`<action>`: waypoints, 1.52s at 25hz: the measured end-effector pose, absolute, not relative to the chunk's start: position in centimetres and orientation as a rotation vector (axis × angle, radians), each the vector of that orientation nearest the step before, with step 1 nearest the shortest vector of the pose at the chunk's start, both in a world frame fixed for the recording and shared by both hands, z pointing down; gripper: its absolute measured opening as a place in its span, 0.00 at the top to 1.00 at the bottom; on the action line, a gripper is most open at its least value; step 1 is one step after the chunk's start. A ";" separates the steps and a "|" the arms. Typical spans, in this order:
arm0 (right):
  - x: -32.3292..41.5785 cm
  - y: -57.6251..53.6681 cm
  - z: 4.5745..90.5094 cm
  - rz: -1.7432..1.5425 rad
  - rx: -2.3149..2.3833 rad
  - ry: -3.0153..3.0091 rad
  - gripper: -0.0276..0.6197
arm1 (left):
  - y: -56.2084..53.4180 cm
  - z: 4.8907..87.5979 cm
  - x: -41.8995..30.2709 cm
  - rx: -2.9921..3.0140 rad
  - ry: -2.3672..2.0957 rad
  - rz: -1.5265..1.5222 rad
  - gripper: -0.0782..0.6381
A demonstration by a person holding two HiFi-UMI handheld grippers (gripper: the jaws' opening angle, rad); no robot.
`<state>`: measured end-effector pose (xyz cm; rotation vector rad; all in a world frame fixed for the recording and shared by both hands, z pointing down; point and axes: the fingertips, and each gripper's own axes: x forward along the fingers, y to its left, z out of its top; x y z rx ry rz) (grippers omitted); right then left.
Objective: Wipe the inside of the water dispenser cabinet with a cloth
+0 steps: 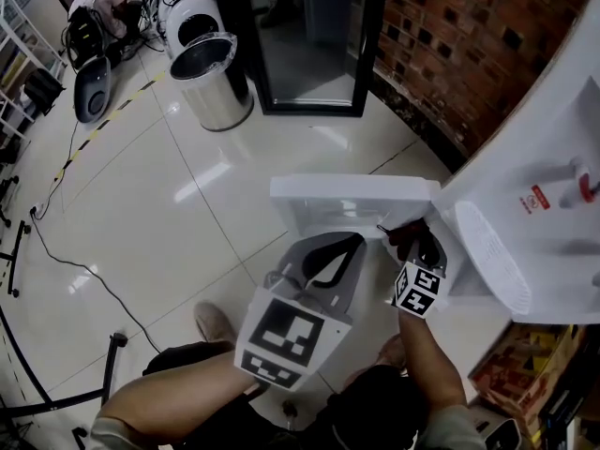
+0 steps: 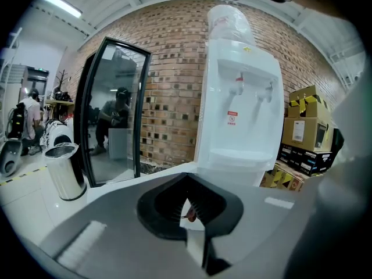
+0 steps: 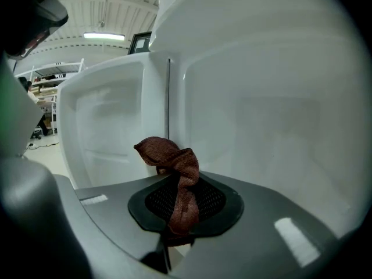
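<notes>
Cloth (image 3: 168,156) between right claw (image 3: 181,205) jaws (brown, bunched)

A steel bin (image 1: 214,82) stands beside a glass door (image 1: 309,45) (cardboard boxes (image 2: 308,129), apparently stacked, near the brick wall (image 1: 469,54)).

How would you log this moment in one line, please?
left gripper: shut | right gripper: shut on cloth | cabinet door: open
</notes>
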<state>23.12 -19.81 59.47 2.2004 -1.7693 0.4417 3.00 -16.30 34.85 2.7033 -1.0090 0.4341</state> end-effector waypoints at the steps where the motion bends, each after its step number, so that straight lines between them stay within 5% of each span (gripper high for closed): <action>1: 23.1 -19.8 60.3 0.457 2.191 -1.760 0.86 | -16.4 35.0 2.9 2.701 -1.009 0.439 0.89; 24: 22.6 -19.7 72.8 0.748 1.955 -1.594 0.86 | -19.0 35.4 3.3 2.712 -0.953 0.437 0.89; 38: 22.2 -15.1 51.4 0.651 2.233 -1.949 0.86 | -16.6 29.4 3.4 2.783 -1.085 0.278 0.89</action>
